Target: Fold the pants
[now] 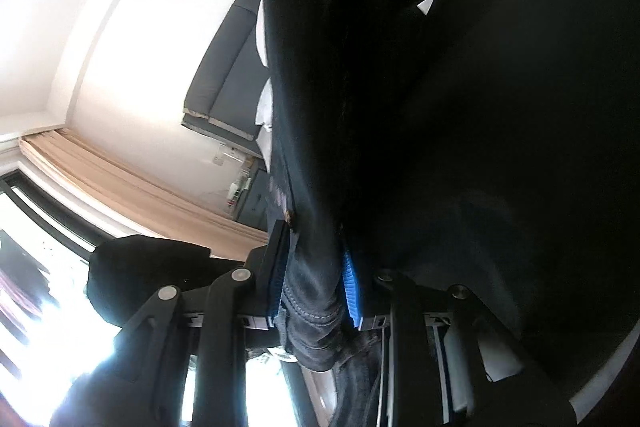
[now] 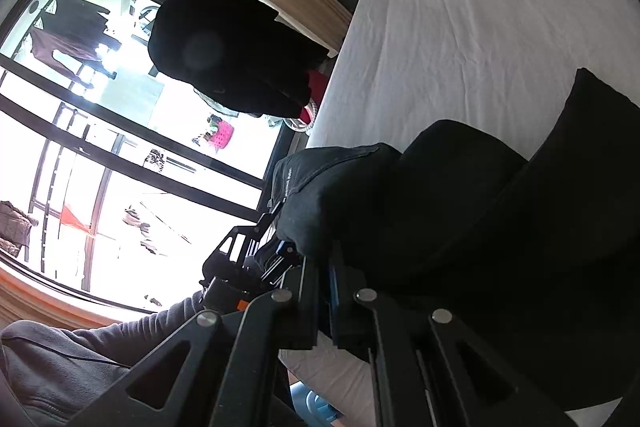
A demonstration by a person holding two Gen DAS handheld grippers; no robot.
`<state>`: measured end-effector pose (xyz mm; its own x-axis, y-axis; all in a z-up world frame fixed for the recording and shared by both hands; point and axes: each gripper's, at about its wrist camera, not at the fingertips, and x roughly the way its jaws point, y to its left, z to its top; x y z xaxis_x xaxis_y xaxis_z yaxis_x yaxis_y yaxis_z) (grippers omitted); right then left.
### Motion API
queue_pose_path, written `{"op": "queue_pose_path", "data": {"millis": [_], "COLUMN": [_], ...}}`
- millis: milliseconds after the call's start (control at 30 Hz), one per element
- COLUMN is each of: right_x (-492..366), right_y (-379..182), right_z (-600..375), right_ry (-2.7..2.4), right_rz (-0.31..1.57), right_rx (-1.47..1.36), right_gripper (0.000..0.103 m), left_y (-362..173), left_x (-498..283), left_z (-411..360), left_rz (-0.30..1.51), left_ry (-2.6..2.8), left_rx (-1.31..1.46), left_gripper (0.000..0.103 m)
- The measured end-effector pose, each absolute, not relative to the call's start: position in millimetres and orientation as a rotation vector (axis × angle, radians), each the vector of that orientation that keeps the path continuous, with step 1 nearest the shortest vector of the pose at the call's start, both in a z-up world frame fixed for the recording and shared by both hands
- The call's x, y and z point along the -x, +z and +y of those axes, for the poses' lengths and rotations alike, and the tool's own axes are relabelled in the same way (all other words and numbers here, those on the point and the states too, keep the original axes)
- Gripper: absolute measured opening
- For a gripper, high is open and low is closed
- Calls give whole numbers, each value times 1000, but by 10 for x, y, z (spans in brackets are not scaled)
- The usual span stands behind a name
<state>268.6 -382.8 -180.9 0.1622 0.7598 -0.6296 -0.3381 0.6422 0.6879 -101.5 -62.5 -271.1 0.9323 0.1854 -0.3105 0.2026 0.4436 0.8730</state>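
Through the left wrist camera, we are pinching the stitched hem of the dark jeans in our left gripper; the denim is hanging heavy and limp. Through the right wrist camera, our right gripper is clamping thin black cloth, the jeans bunching above the white bed; hems are looking firmest to hold.

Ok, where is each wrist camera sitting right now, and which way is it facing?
Left wrist: on the left gripper, tilted up toward wall and ceiling; its blue pads clamp the dark pants at a stitched hem.
Right wrist: on the right gripper, facing across the white-sheeted bed toward the window; a grey sleeve shows.
Shared: the pants, the beige curtain.
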Motion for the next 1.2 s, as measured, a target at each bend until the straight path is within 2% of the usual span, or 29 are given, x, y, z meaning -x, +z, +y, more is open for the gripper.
{"op": "queue_pose_path", "data": {"millis": [300,333,367,400,667,867,1200], "right_x": [-2642,-2632,-2613,-2594,-2251,-1902,-1643], "right_y": [-1829,-1845,-1866,-1882,-2301,-2628,-2841], "right_z": [-3810,-3808,-3801,-3790,-3684,-3554,-3393], "right_ry": [806,803,800,796,688,595,531], "right_rz": [1174,1177,1180,1181,1237,1207,1117], "right_rx": [-394,-387,-366,-340,21,326,582], "right_gripper": [5,5,5,5,5,5,5], "left_y": [-2667,-2655,-2635,-2620,-2531,-2658,-2540], "left_x": [1162,1185,1218,1270,1644,1941,1925], "left_z": [-551,-520,-497,-498,-491,-519,-498], "left_rz": [420,431,443,455,477,534,537], "left_ry": [-21,-32,-45,-57,-186,-288,-275], "left_rx": [-1110,-1103,-1096,-1093,-1093,-1117,-1090], "left_gripper": [24,21,5,4,4,4,4]}}
